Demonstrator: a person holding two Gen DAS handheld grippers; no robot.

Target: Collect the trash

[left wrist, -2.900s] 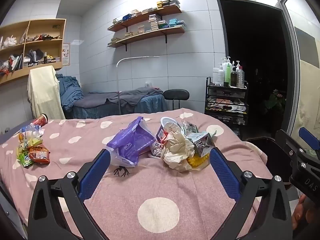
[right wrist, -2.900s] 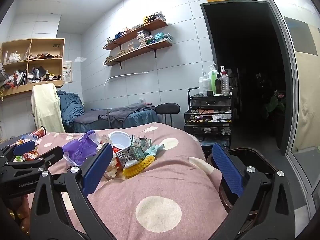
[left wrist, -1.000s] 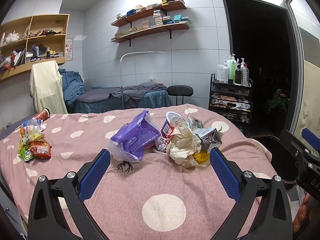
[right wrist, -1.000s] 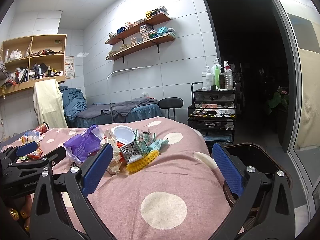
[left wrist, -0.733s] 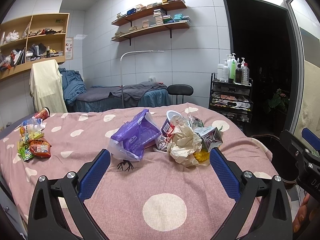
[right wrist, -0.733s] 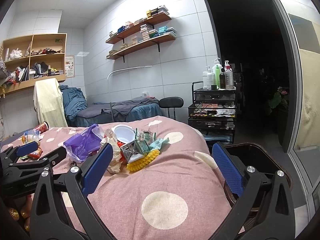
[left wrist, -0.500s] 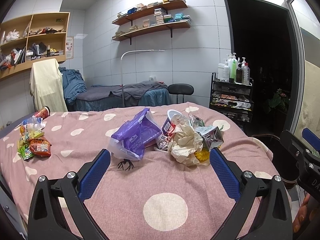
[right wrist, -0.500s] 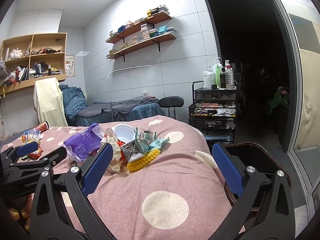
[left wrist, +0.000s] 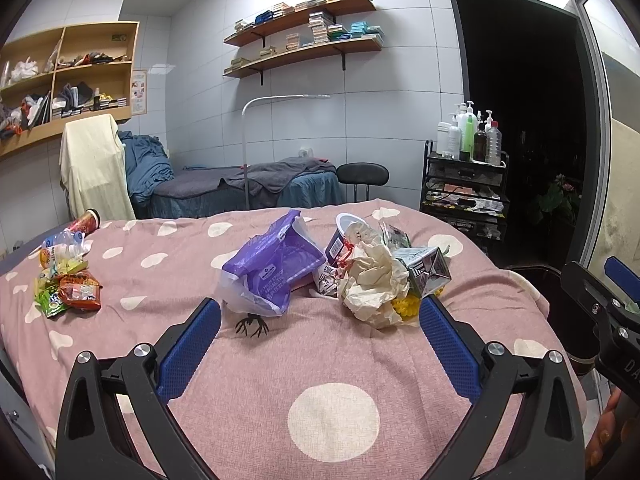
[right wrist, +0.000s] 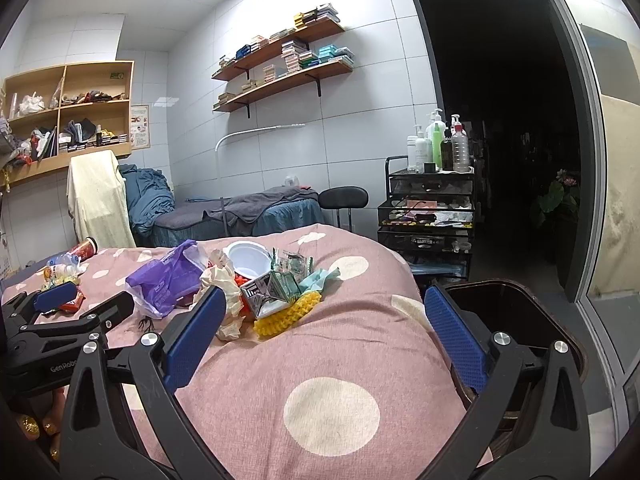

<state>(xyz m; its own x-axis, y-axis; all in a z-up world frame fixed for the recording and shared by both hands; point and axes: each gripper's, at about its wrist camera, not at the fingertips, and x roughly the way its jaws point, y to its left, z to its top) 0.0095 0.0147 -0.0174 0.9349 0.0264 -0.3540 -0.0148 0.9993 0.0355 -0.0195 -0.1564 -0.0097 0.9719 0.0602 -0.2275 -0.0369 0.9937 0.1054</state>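
I am holding the left gripper [left wrist: 320, 320] wide open and empty over the near part of the bed [left wrist: 332, 364], its blue pads framing the trash ahead. The right gripper [right wrist: 324, 320] is likewise spread wide, gripping nothing, hovering over the bed's near right side.

Just beyond the left gripper, a purple plastic bag [left wrist: 276, 268] is lying mid-bed, and to its right a pile is sitting bunched together: crumpled paper [left wrist: 372, 280], a crushed carton [left wrist: 426, 270], a tipped cup [left wrist: 344, 232] behind, and something yellow and knobbly [right wrist: 288, 312] poking out underneath. At the far left, snack wrappers [left wrist: 68, 290] and a bottle [left wrist: 60, 242] are lying well apart from the pile. A dark bin [right wrist: 508, 308] is standing just off the bed's right edge.

I am judging all of this light. The bag looks thin and slippery, so I would pinch a gathered fold near its open mouth. The paper is soft and will squash; closing across its bulk should hold. The carton looks stiffer, so I would take it across a flattened corner. On the soft cover, pressing down may sink the pads.

Compared with the earlier frames, the trash is sitting slightly higher in both views and nothing on the bed has shifted; both grippers are staying just as wide.
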